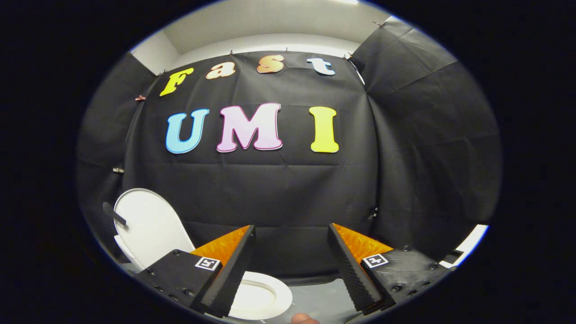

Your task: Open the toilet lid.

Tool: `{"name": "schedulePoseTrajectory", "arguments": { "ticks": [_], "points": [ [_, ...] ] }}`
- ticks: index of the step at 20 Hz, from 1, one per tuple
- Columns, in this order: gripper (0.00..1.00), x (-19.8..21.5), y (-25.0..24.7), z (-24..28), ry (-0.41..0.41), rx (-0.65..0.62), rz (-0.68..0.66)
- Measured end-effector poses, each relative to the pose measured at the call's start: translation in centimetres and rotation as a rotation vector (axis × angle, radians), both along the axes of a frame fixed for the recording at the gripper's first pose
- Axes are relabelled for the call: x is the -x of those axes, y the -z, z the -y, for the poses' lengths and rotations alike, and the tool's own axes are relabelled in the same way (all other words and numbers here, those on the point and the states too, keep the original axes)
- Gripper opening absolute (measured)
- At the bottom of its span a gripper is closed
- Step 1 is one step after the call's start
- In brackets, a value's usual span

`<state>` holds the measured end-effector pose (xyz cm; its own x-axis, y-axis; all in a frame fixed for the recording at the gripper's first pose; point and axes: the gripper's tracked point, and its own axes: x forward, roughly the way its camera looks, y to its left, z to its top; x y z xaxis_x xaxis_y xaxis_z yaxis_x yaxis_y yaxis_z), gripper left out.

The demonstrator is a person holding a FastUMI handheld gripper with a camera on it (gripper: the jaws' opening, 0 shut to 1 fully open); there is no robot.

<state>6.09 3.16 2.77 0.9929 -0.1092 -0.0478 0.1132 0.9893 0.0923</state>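
Your tongs (291,245) are released, with the two fingers spread wide apart and nothing between them. The smooth white oval toilet lid (150,227) is already standing up, off to the left of the tongs and a little beyond the left finger, leaning back by the black cloth booth wall (279,198). The round white toilet seat (263,297) with its open bowl sits low, just under and ahead of the left finger. So the job looks done, I think. The trouble now would be a bump. If you swing the tongs left, the left finger could knock the lid and it might tip forward and slam shut. A small black lever (113,213) sticks out by the lid's left edge, and that could catch too. Pull back slowly.
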Motion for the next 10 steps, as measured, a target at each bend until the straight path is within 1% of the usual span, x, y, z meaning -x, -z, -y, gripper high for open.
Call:
{"name": "schedulePoseTrajectory", "arguments": {
  "ticks": [3,7,10],
  "points": [
    [0.99,0.4,0.4,-0.3,-0.013,0.007,-0.015],
    [0.99,1.5,-1.0,-0.9,-0.022,-0.035,0.029],
    [0.99,1.6,-0.1,-2.1,-0.046,0.006,0.027]
  ]
}}
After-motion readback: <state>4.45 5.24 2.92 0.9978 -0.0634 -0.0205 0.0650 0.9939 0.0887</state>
